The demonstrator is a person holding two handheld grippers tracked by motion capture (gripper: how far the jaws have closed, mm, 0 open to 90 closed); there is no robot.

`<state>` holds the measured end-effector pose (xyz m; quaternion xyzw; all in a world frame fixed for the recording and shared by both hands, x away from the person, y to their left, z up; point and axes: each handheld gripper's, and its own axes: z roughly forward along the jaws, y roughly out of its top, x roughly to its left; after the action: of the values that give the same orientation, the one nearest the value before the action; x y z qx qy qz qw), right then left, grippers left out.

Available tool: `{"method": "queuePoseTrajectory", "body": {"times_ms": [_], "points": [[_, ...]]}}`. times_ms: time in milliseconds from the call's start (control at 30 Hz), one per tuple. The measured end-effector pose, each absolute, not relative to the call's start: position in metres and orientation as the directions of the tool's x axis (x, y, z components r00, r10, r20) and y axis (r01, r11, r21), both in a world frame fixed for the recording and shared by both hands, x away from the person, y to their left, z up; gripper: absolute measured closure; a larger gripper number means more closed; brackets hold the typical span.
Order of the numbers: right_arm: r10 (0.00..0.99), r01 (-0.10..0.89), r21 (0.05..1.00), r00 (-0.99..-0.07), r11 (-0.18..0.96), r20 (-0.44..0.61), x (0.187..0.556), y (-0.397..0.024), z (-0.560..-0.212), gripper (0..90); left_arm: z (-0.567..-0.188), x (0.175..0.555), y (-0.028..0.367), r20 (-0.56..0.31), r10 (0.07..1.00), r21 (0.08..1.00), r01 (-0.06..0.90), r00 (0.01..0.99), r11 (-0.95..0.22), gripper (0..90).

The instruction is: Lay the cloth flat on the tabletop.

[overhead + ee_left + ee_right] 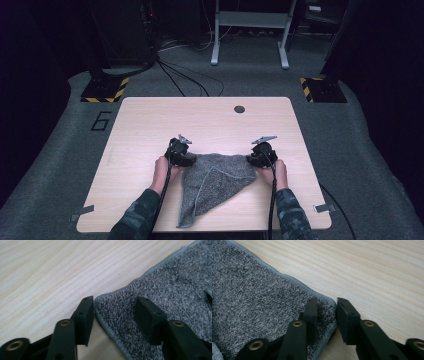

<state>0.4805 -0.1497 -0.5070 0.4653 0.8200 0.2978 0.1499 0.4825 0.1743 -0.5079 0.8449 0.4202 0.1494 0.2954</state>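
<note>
While one grey towel (216, 182) lies flat, two tongs (left (113, 312), right (326, 315)) straddle corners.

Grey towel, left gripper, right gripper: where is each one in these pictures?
grey towel (212, 182), high view, middle of the cloth.
left gripper (113, 312), left gripper view, midway between its fingertips.
right gripper (327, 307), right gripper view, midway between its fingertips.

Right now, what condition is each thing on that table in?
Grey towel: lying on the table, partly folded over, one end at the near edge.
Left gripper: jaws apart, straddling a towel corner.
Right gripper: jaws narrow, around the other corner's hem, a small gap showing.
Table: light wood.
</note>
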Motion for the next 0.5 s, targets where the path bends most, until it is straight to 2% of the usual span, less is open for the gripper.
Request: {"method": "queuePoseTrajectory", "body": {"times_ms": [67,200,233,367,500], "points": [[0.855,0.682,0.623,-0.517,0.382,0.041,0.4799,-0.1483,-0.5066,77.4,-0.5077,0.4809,0.1738,0.005,0.790,0.628,0.613,0.613,-0.479,56.5],[0.850,0.678,0.630,-0.524,0.380,0.052,0.4794,-0.1493,-0.5072,80.5,-0.5080,0.4781,0.1730,0.008,0.787,0.635,0.605,0.617,-0.481,65.6],[0.850,0.678,0.630,-0.524,0.380,0.052,0.4794,-0.1493,-0.5072,80.5,-0.5082,0.4773,0.1730,0.005,0.783,0.637,0.601,0.623,-0.482,65.6],[0.852,0.681,0.635,-0.519,0.365,0.067,0.4771,-0.1492,-0.5081,84.7,-0.5087,0.4755,0.1735,-0.001,0.785,0.646,0.599,0.620,-0.473,77.3],[0.849,0.677,0.631,-0.525,0.379,0.053,0.4771,-0.1473,-0.5074,86.0,-0.5089,0.4770,0.1775,-0.033,0.782,0.647,0.610,0.622,-0.457,82.1]]}}
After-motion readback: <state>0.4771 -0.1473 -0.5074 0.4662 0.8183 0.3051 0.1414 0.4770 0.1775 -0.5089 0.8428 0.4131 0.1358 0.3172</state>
